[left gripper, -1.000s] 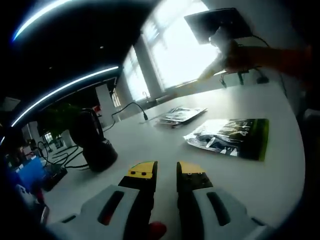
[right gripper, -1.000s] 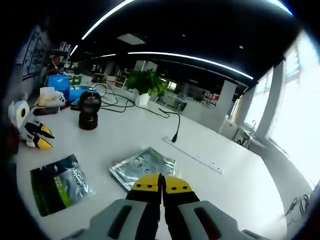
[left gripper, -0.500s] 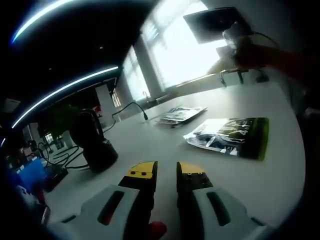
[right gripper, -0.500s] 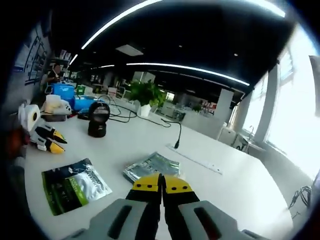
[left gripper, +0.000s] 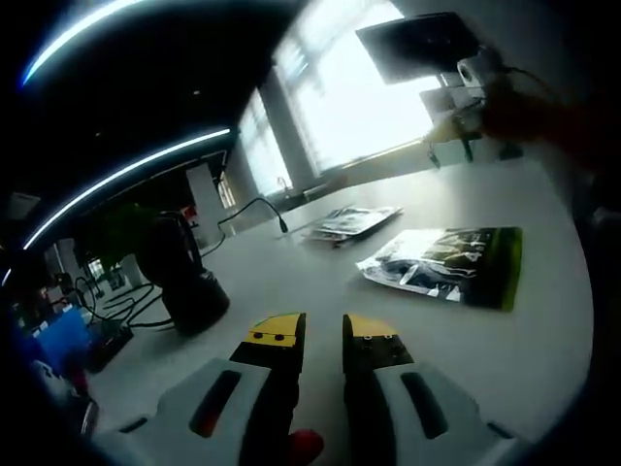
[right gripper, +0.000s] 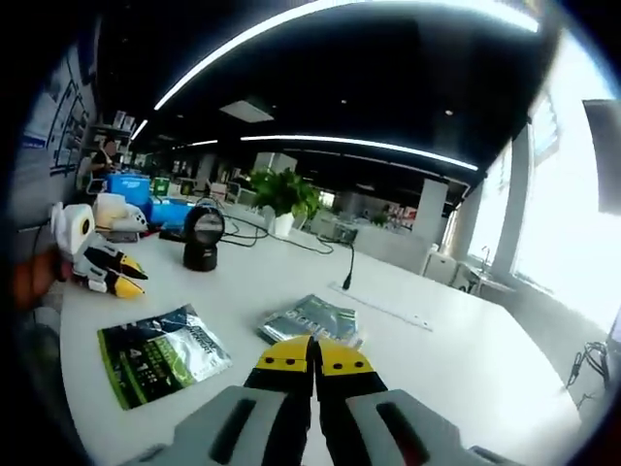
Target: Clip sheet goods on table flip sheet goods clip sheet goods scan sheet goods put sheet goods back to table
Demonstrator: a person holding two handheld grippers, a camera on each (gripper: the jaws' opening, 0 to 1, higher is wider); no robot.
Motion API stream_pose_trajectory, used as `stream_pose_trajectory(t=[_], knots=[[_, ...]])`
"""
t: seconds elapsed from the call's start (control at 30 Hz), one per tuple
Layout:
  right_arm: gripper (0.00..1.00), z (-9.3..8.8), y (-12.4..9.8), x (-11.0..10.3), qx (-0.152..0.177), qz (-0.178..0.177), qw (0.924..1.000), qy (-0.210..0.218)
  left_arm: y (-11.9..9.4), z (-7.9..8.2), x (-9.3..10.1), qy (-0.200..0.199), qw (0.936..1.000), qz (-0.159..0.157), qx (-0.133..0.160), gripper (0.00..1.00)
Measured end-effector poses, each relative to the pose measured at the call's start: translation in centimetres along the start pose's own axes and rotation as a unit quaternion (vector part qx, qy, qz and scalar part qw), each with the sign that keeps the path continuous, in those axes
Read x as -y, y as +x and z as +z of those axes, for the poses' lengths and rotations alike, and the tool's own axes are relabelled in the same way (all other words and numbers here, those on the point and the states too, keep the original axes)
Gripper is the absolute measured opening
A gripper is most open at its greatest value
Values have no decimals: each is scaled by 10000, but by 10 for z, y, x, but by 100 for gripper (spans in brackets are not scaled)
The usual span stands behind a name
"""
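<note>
The left tongs [left gripper: 323, 330] are hovering low over the white worktop [left gripper: 543, 340] with a narrow gap showing between their yellow-tipped jaws and nothing in it. The right tongs [right gripper: 312, 354] are sitting pressed together, jaw against jaw, gripping nothing, above the same worktop [right gripper: 466, 388].

In the left gripper view, a green and silver packet [left gripper: 446, 264] is lying flat on the worktop ahead and to the right of the jaws, and a second, silver packet [left gripper: 349, 223] is lying further off beyond it. A black scanner [left gripper: 182, 272] is standing to the left, with cables trailing behind it. High at the right, the right tongs [left gripper: 464, 87] are showing against a bright window, held by a blurred hand.

In the right gripper view, the green packet [right gripper: 160, 351] is lying to the left of the jaws and the silver packet [right gripper: 310, 318] just beyond their tips. The scanner [right gripper: 202, 238] is standing further back, and the left tongs [right gripper: 102, 262] are showing at the far left edge.
</note>
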State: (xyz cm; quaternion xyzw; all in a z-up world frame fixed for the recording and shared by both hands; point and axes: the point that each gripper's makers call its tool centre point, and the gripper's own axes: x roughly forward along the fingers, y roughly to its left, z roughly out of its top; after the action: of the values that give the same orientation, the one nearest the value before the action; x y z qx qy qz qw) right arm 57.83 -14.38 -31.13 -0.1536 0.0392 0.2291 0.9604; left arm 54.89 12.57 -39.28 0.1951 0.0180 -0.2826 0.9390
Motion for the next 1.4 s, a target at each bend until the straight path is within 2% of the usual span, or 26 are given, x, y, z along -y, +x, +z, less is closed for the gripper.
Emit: stream_pose_trajectory(t=[0.37, 0.57, 0.73, 0.97, 1.13, 1.23, 1.4], knots=[[0, -19, -16, -18, 240, 164, 9995, 141, 0, 1, 2, 18, 10000, -29, 10, 8], [0, -42, -22, -19, 174, 116, 9994, 272, 1, 2, 3, 12, 10000, -47, 19, 8], [0, -48, -28, -17, 322, 89, 9982, 504, 0, 4, 2, -56, 10000, -58, 58, 8], [0, -62, -33, -20, 312, 102, 9972, 676, 0, 4, 2, -117, 9998, -81, 99, 8], [0, -60, -37, -21, 421, 139, 9966, 700, 1, 4, 2, -158, 9998, -86, 103, 8], [0, -68, -38, -18, 367, 31, 9974, 627, 1, 3, 2, -145, 9998, -92, 83, 8], [0, -64, -43, -19, 553, 103, 9960, 688, 1, 4, 1, -145, 9998, -102, 104, 8]])
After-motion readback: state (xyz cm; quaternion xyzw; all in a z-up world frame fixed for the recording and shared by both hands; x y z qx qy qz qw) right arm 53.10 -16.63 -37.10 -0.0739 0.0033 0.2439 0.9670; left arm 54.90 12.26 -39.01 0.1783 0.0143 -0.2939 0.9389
